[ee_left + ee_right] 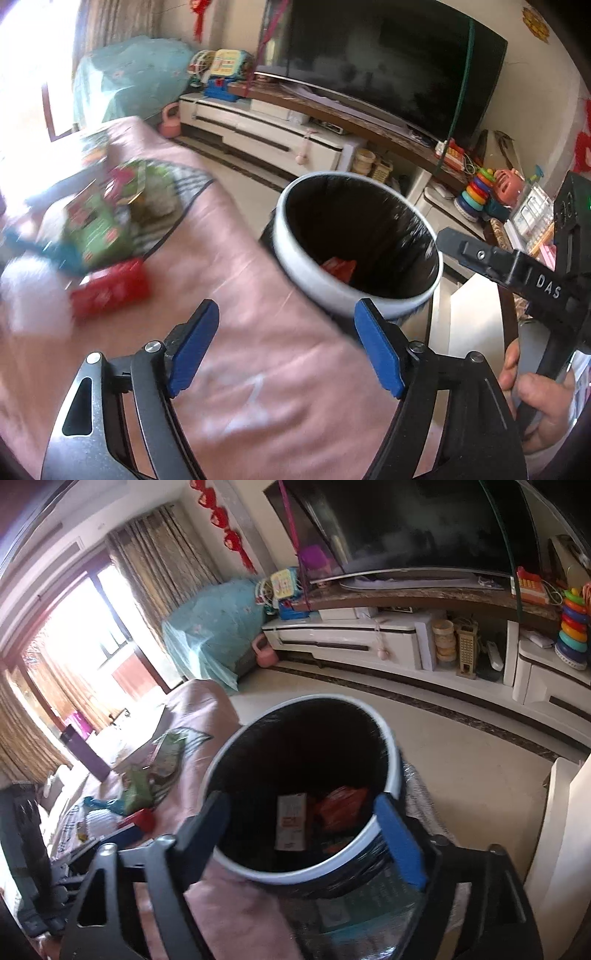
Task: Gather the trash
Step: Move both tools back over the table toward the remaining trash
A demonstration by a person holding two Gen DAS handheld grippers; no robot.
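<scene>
A round trash bin [321, 291] with a white rim and black liner stands at the edge of a pink-covered table [266, 369]. It also shows in the right wrist view [391, 753], holding an orange wrapper [341, 806] and a white carton [291, 821]. On the table lie a red box [110, 290], a green packet [96, 229] and more wrappers. My left gripper [284, 349] is open and empty, low over the cloth beside the bin. My right gripper [310, 836] is open and empty above the bin mouth; it also shows in the left wrist view [480, 254].
A white TV stand [351, 638] with a large television [388, 62] runs along the far wall, toys [480, 188] on it. A teal-covered object [210, 635] stands by the window. Tiled floor [461, 746] lies beyond the bin. A white cabinet [554, 830] is at the right.
</scene>
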